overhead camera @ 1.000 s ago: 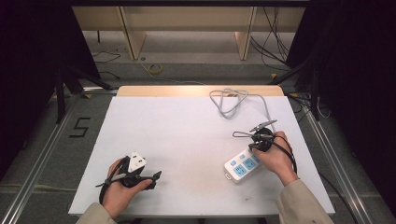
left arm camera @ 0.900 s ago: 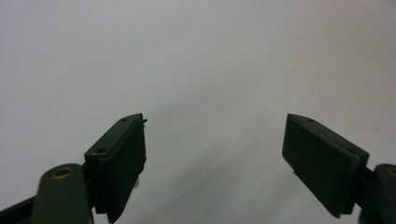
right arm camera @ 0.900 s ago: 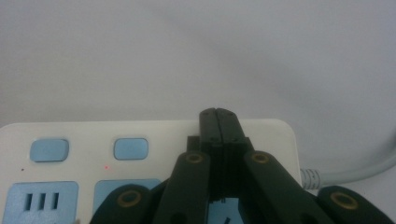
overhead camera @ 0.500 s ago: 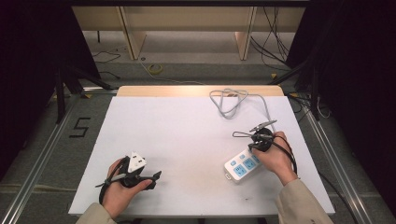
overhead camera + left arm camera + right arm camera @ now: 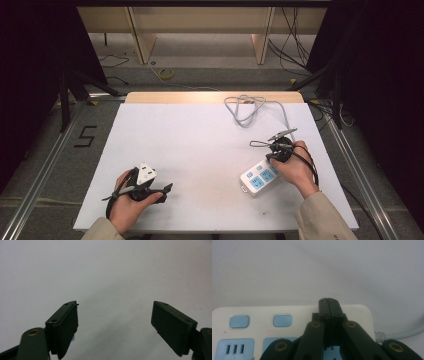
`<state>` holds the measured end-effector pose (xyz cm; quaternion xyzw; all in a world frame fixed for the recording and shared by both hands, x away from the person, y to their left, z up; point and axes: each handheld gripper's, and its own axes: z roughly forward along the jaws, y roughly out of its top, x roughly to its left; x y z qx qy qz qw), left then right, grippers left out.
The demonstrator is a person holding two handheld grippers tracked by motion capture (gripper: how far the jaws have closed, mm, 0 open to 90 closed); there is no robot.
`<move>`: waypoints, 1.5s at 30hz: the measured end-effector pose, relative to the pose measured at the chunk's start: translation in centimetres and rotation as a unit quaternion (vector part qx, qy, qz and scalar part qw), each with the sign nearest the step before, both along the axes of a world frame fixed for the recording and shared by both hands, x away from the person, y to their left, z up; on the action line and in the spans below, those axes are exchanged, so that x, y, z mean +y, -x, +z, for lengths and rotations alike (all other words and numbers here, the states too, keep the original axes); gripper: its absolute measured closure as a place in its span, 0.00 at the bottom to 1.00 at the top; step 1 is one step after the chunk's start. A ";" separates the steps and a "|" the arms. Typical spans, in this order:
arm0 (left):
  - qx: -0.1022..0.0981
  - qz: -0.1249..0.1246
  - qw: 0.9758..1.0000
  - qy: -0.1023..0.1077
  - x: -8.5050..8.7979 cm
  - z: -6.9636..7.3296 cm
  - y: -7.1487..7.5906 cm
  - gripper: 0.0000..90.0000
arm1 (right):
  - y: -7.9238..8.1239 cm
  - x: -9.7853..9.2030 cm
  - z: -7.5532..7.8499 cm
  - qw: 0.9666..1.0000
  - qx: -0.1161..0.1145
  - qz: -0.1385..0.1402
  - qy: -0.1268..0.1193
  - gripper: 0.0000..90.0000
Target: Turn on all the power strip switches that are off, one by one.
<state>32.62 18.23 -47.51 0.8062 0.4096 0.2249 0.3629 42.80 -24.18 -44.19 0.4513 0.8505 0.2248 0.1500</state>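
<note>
Evenly lit white worktop (image 5: 200, 145) from above, dark at both sides; soft and slightly blurred close up, faint shadows under each claw.

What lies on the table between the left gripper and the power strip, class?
Nothing: in the high view the white table is bare between the left gripper and the power strip beneath the right gripper.
</note>
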 end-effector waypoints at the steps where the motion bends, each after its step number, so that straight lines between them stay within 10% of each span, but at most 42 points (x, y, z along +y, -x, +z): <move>1: 0.000 0.000 1.000 0.000 0.0 0.0 0.0 0.24 | 0.0 0.0 0.0 1.000 0.000 0.000 0.000 1.00; 45: 0.001 0.003 1.000 -0.003 0.1 0.1 0.0 0.24 | 1.1 0.4 1.0 1.000 -0.012 0.018 -0.005 1.00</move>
